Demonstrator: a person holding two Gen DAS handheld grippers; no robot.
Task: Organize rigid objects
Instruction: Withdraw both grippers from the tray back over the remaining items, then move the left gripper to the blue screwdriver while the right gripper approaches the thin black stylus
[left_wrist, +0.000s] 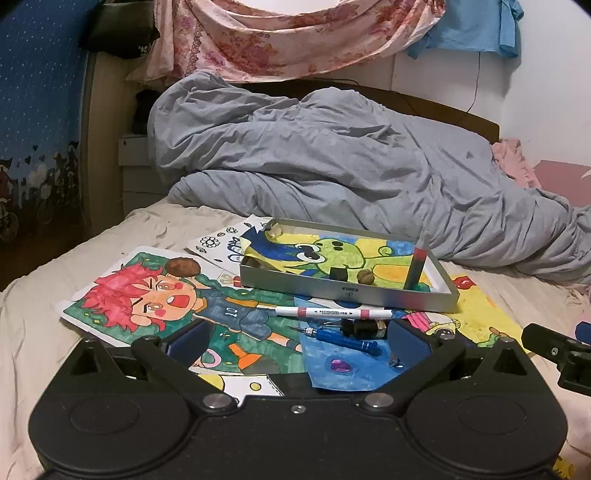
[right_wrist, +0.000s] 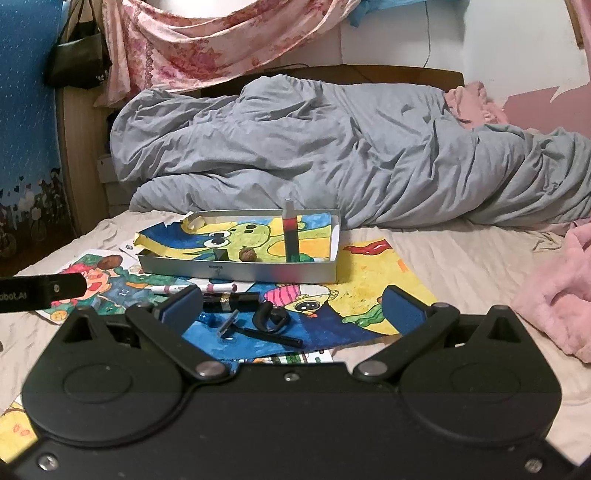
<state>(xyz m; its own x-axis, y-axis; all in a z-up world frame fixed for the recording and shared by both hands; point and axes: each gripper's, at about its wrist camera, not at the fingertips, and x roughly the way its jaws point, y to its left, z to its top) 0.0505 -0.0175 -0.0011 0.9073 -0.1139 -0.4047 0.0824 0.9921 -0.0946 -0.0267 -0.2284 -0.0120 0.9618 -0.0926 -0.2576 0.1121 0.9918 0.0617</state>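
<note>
A shallow silver tin tray (left_wrist: 347, 291) (right_wrist: 236, 271) sits on drawings on the bed. Inside it stand a grey-and-red stick (left_wrist: 416, 262) (right_wrist: 290, 232), a walnut (left_wrist: 365, 277) (right_wrist: 248, 254) and a small black block (left_wrist: 338, 274) (right_wrist: 220, 254). In front of the tray lie a white marker (left_wrist: 332, 312) (right_wrist: 195, 288), a blue screwdriver (left_wrist: 343, 338), a black cylinder (left_wrist: 364, 328) (right_wrist: 236, 298), a black earhook piece (right_wrist: 271, 321) and a small metal tool (right_wrist: 229, 325). A second walnut (left_wrist: 181, 266) (right_wrist: 110, 261) rests on the red-haired drawing. My left gripper (left_wrist: 299, 341) and right gripper (right_wrist: 291, 310) are open, empty, hovering near these items.
Coloured drawings (left_wrist: 155, 299) (right_wrist: 373, 266) cover the beige sheet. A crumpled grey duvet (left_wrist: 332, 158) (right_wrist: 351, 147) lies behind the tray. A pink blanket (right_wrist: 557, 288) is at the right. The other gripper's black body (left_wrist: 557, 350) (right_wrist: 40, 290) shows at each frame's edge.
</note>
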